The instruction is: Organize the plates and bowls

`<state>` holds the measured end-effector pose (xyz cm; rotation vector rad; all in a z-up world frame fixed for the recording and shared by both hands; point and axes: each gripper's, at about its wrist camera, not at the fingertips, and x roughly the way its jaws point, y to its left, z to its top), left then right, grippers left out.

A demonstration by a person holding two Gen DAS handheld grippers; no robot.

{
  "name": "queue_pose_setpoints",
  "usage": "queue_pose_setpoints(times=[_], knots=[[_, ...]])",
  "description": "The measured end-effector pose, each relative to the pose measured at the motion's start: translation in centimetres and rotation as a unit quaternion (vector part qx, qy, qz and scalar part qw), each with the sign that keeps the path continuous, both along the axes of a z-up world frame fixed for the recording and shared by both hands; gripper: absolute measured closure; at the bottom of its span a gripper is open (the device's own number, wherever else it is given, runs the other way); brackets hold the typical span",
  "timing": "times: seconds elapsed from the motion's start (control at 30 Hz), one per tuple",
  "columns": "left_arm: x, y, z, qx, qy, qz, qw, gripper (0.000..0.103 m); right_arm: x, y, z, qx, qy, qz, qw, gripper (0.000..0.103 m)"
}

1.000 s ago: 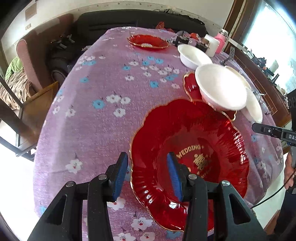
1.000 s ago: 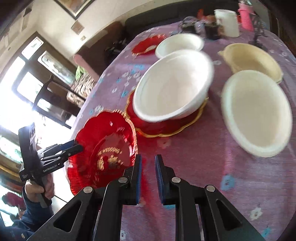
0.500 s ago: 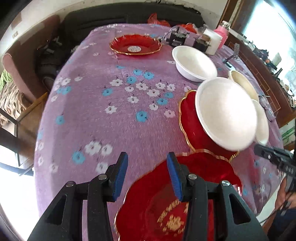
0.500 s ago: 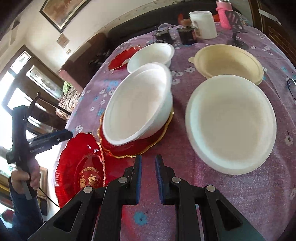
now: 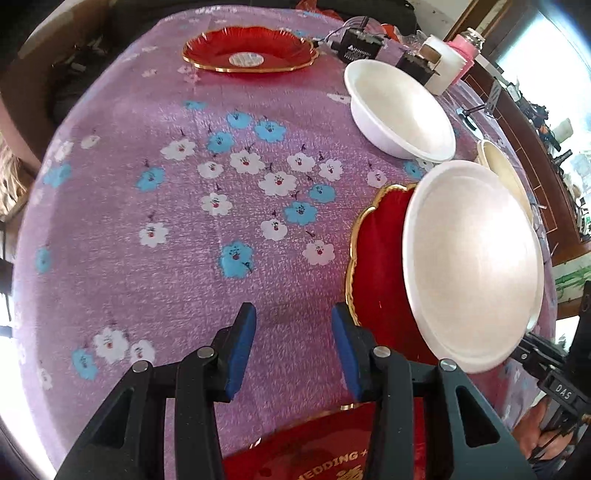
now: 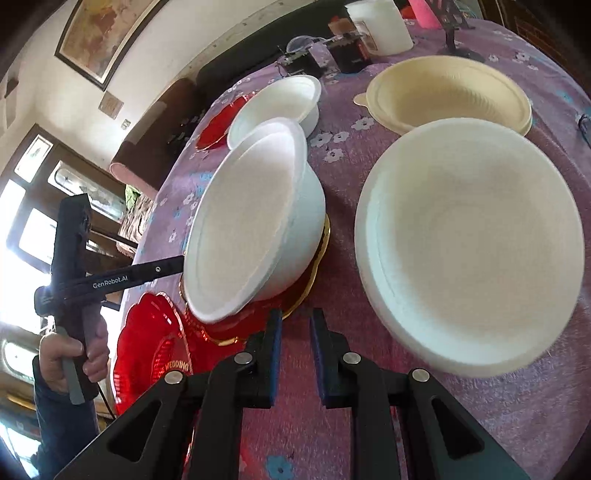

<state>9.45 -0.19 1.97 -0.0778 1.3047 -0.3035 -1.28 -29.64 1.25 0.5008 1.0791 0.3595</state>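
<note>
We see a round counter under a purple cloth printed with white and blue flowers, in a room with a framed picture on a pale wall and bright windows to one side. Since a second ago our left gripper has moved off the wedding plate, which now shows only at the lower edge of its view, and the right gripper has come closer to the bowls. Largest is the wide white foam bowl near the right fingers; next, a white foam bowl sits tilted on a red gold-rimmed plate; a cream bowl and a smaller white bowl stand farther back, and another red plate lies at the far edge. The left fingers stand wide apart and empty; the right fingers are narrow, a small gap between them, holding nothing.
</note>
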Motion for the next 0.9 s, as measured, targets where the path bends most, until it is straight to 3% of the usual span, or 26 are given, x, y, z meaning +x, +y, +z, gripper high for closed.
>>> queue_pose_setpoints(times=[0.27, 0.33, 0.37, 0.4, 0.5, 0.67, 0.73, 0.83, 0.9], knots=[[1.3, -1.1, -0.2, 0.019, -0.002, -0.008, 0.9998, 0.064, 1.6, 0.6, -1.5, 0.023, 0.006, -0.017, 1.0, 0.083], [1.5, -1.8, -0.1, 0.024, -0.004, -0.015, 0.9996, 0.079, 1.7, 0.8, -1.8, 0.033, 0.008, -0.022, 0.999, 0.082], [1.6, -2.1, -0.1, 0.012, 0.0, -0.019, 0.9997, 0.096, 1.8, 0.9, -1.9, 0.039, 0.009, -0.023, 0.999, 0.082], [1.5, -2.3, 0.1, 0.004, 0.004, -0.022, 0.9997, 0.103, 1.7, 0.8, -1.9, 0.048, 0.01, -0.027, 0.998, 0.082], [1.3, -3.1, 1.1, 0.027, -0.021, -0.026, 0.9991, 0.103, 1.3, 0.4, -2.2, 0.087, 0.014, -0.041, 0.995, 0.082], [0.9, -1.8, 1.6, -0.012, 0.003, -0.016, 0.9998, 0.102, 0.0, -0.4, -1.4, 0.119, 0.001, -0.048, 0.992, 0.083], [0.8, -0.9, 1.4, -0.036, 0.017, -0.006, 0.9992, 0.097, -0.4, -0.3, -0.7, 0.122, -0.006, -0.045, 0.991, 0.083], [0.3, 0.3, 1.1, -0.054, 0.031, 0.008, 0.998, 0.081, -0.8, -0.6, 0.0, 0.131, -0.007, -0.044, 0.99, 0.083], [0.1, 0.7, 1.0, -0.053, 0.031, 0.007, 0.9981, 0.068, -0.6, -0.1, 1.4, 0.11, -0.018, -0.042, 0.993, 0.083]])
